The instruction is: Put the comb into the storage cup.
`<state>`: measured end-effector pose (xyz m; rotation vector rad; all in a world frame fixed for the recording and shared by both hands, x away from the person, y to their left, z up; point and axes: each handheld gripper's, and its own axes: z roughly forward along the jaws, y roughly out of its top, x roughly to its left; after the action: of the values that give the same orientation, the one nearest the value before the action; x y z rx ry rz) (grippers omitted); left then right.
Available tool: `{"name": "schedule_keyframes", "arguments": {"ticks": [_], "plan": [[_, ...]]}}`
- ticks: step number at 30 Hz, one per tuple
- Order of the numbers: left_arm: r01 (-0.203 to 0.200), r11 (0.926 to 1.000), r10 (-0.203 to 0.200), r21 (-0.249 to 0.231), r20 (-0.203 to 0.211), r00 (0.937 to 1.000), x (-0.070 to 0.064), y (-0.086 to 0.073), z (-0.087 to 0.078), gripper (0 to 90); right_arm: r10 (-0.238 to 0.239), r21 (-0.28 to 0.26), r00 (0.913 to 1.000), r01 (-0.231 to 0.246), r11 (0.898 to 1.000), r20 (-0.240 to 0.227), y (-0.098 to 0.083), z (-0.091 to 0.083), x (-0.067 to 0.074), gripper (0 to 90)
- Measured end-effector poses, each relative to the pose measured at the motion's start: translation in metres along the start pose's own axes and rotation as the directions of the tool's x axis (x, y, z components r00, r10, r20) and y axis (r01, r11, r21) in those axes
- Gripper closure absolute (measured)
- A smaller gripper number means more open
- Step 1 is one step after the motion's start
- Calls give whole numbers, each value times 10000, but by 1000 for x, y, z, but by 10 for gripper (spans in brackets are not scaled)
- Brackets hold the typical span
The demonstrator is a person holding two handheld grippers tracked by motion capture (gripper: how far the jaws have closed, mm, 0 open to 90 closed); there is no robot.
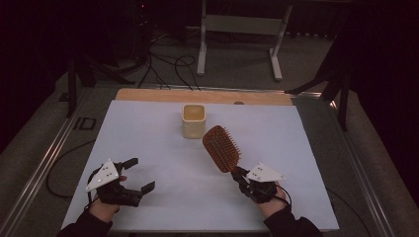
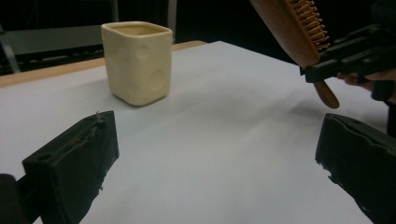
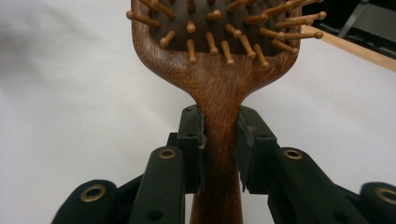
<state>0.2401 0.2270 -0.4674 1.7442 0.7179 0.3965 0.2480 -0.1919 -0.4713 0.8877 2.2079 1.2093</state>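
A wooden paddle hairbrush [image 1: 222, 148] with peg bristles is held up off the table, its head tilted toward the far left. My right gripper [image 1: 242, 176] is shut on the brush handle [image 3: 220, 140], with both pads pressed on its sides. A cream square cup [image 1: 193, 120] stands upright on the white sheet [image 1: 148, 128] at the back middle, and it stands ahead of the left jaws [image 2: 137, 61]. My left gripper [image 1: 140, 174] hovers at the front left, open, with nothing between its jaws. The brush [image 2: 294, 28] also shows high at the right in the left gripper view.
The white sheet covers a wooden table whose bare strip [image 1: 197, 95] shows along the far edge. Beyond it are a white stand [image 1: 237, 34] and cables [image 1: 168, 69] on the floor. Metal rails [image 1: 44, 153] run beside the table.
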Motion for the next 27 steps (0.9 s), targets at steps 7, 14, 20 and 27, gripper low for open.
{"name": "schedule_keyframes", "arguments": {"ticks": [7, 14, 20, 27], "plan": [[-166, 9995, 156, 251, 408, 9990, -8, 35, 8, 2, 58, -121, 10000, -58, 9999, -15, 1, -2, -3, 734], [396, 9981, -427, 464, 668, 9969, -19, 74, 26, 2, 88, -216, 9999, -85, 9997, 147, 3, -5, -3, 734], [967, 9930, -1050, 681, 1312, 9858, -28, 100, 46, 2, 164, -213, 9997, -160, 9996, 185, 4, -6, -3, 734], [962, 9907, -1122, 959, 1775, 9777, -41, 117, 71, 2, 36, -261, 9998, -30, 9997, 212, 5, -7, -2, 734]]}}
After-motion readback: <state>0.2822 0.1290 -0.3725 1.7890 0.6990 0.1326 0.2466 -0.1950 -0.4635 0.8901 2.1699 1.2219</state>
